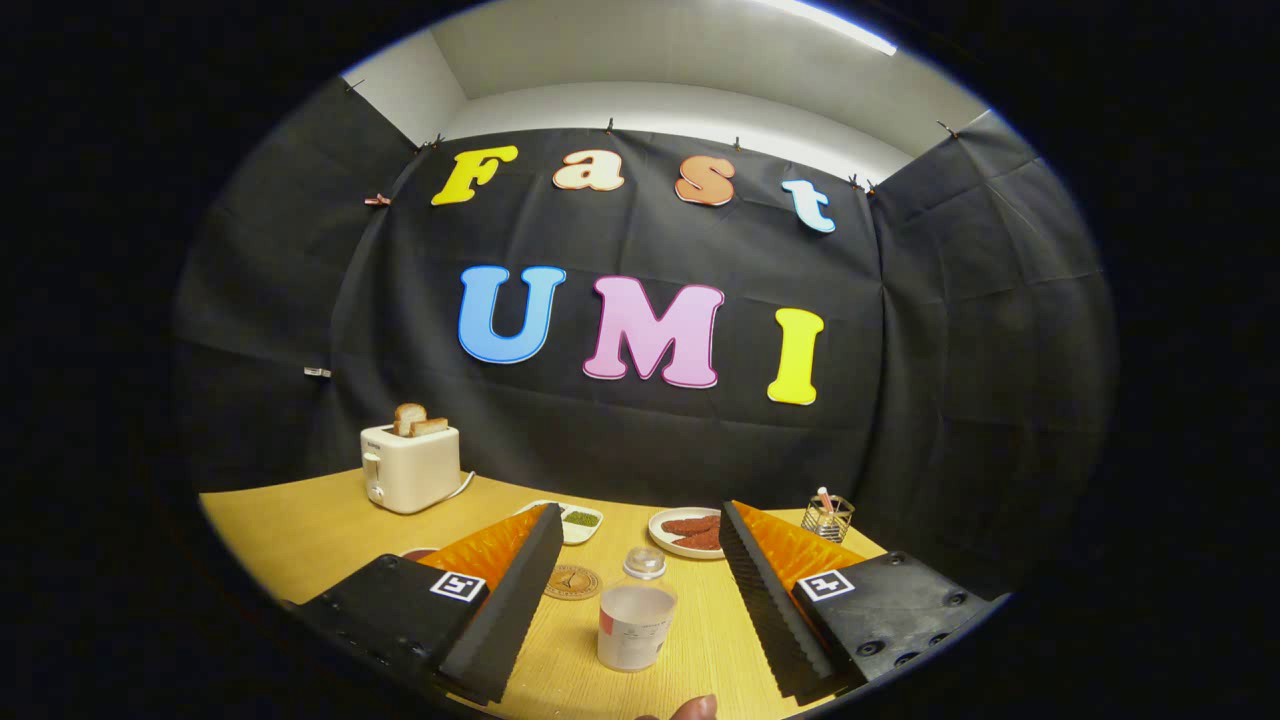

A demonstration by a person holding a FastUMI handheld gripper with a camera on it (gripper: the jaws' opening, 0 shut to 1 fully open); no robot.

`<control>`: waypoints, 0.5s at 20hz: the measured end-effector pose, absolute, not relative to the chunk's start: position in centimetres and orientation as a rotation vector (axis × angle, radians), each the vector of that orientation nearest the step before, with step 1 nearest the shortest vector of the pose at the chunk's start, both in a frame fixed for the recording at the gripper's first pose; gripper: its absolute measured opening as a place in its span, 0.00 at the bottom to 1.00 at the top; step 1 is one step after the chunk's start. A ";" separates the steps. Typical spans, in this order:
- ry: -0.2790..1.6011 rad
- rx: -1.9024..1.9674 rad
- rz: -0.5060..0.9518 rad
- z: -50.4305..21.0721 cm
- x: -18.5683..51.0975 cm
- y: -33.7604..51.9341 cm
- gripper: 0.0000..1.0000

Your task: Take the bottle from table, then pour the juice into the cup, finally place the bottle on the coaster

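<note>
Your hand-held gripper hangs over the wooden worktop with its fingers spread wide apart — nothing is pinched between them. Take the cup as your marker: a pale translucent plastic cup, upright on the worktop, right in the gap between your two fingers and touching neither. Just behind the cup you see the bottle — only its clear rounded top shows above the cup's rim, so how it stands lower down can't be told. To the left of the cup and a little beyond it lies the coaster, a flat round brownish disc, bare, close to the inner face of your left finger. Further back from the cup, past the coaster, sits a small white dish with something green in it. Behind the cup and to its right there's a white plate carrying reddish-brown pieces, and beyond that a small wire holder. Far back and left of the cup stands a cream toaster with two slices of toast poking out. A fingertip peeks in just in front of the cup.
</note>
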State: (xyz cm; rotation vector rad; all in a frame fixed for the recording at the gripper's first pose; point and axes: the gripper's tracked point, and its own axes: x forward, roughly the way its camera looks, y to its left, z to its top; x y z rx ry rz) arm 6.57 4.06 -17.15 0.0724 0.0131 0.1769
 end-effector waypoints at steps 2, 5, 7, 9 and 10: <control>0.029 0.083 0.182 -19.7 7.4 4.4 0.97; 0.055 0.094 0.199 -23.1 8.0 5.2 0.97; 0.069 0.093 0.197 -24.8 8.4 5.3 0.97; 0.078 0.103 0.184 -26.0 8.9 5.1 0.97; 0.083 0.108 0.181 -26.6 9.1 5.1 0.97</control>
